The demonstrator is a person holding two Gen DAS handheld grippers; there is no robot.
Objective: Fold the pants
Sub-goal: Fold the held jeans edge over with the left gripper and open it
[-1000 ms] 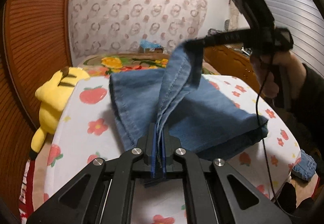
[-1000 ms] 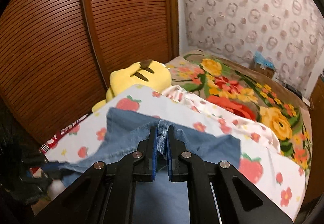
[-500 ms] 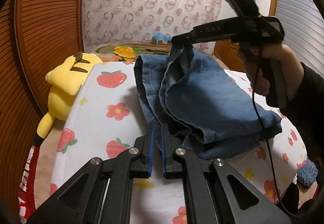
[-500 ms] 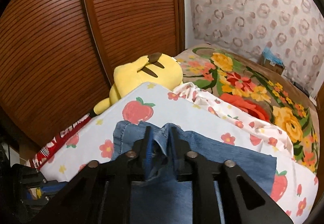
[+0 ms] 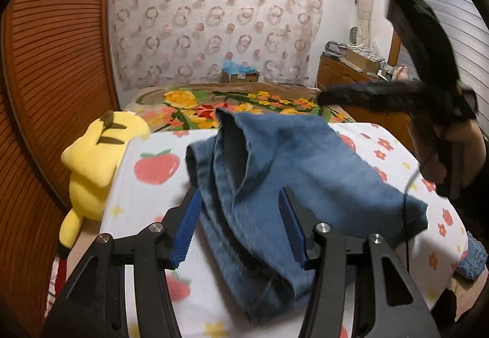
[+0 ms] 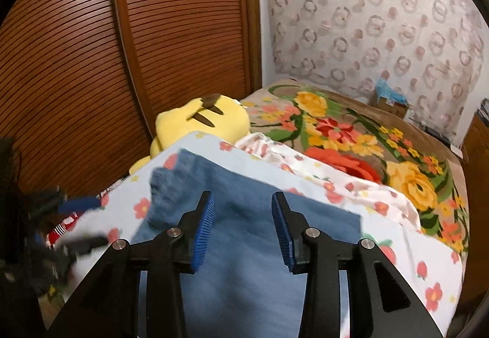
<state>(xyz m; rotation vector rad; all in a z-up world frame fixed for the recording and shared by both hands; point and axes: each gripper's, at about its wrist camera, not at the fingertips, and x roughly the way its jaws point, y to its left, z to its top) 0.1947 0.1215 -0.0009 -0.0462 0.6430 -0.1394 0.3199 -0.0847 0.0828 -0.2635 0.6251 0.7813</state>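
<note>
Blue denim pants (image 5: 293,173) lie folded in a loose heap on the strawberry-print sheet (image 5: 146,203). My left gripper (image 5: 238,225) is open just above the near edge of the pants, holding nothing. In the right wrist view the pants (image 6: 244,246) lie flat under my right gripper (image 6: 241,231), which is open and empty. The right gripper also shows in the left wrist view (image 5: 428,99), blurred, raised above the far right of the pants.
A yellow plush toy (image 5: 97,160) lies at the left edge of the bed against a brown slatted wardrobe door (image 6: 91,63). A floral blanket (image 6: 366,148) covers the far end. A wooden dresser (image 5: 345,75) stands at the right.
Both grippers have opened and let go of the pants. The lifted fabric has dropped onto the heap. Both grippers have drawn back a little.
</note>
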